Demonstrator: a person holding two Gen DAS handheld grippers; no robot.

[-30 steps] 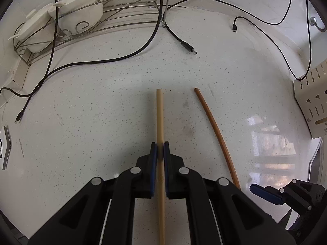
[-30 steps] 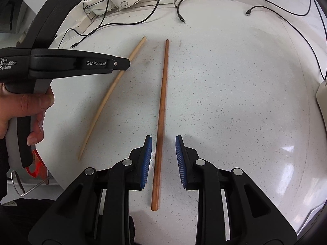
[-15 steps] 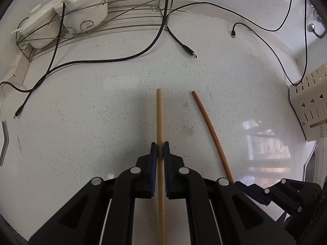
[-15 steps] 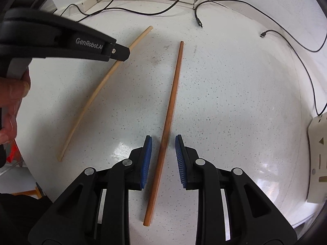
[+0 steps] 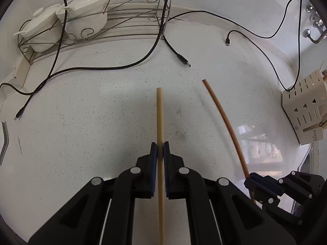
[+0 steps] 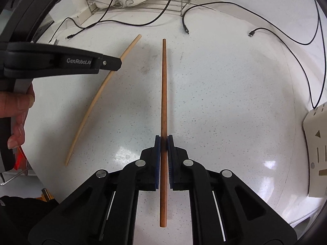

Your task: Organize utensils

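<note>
On the left, the left tool (image 5: 160, 150) is clamped on the pale, light-wood chopstick (image 5: 159, 114), its blue pads squeezed against the stick about midway along its length. The chopstick points away from the tool over the white speckled surface (image 5: 92, 122); whether it rests on that surface or is just clear of it cannot be told. In the right wrist view a hand (image 6: 17, 110) grips this tool's handle at the frame's left edge.

To the right of it, the right tool (image 6: 163, 143) has the dark reddish-brown wooden chopstick (image 6: 164, 85) between its jaws. They have just been closing and now pinch the stick, with a long stretch reaching forward and a shorter one running back between the black fingers. The two chopsticks lie roughly side by side, near but not touching.

Farthest right, at the edge of the surface, stands a cream slotted utensil holder (image 5: 302, 110).

The step in hand looks like the pick-up: both sticks are gripped, one per tool. The next move probably calls for lifting each stick without letting it swivel in the pads, carrying it rightward to the holder, and tipping it upright so one end drops into the opening. Loose black cables (image 5: 114, 67) lie farther back, out of that path.
</note>
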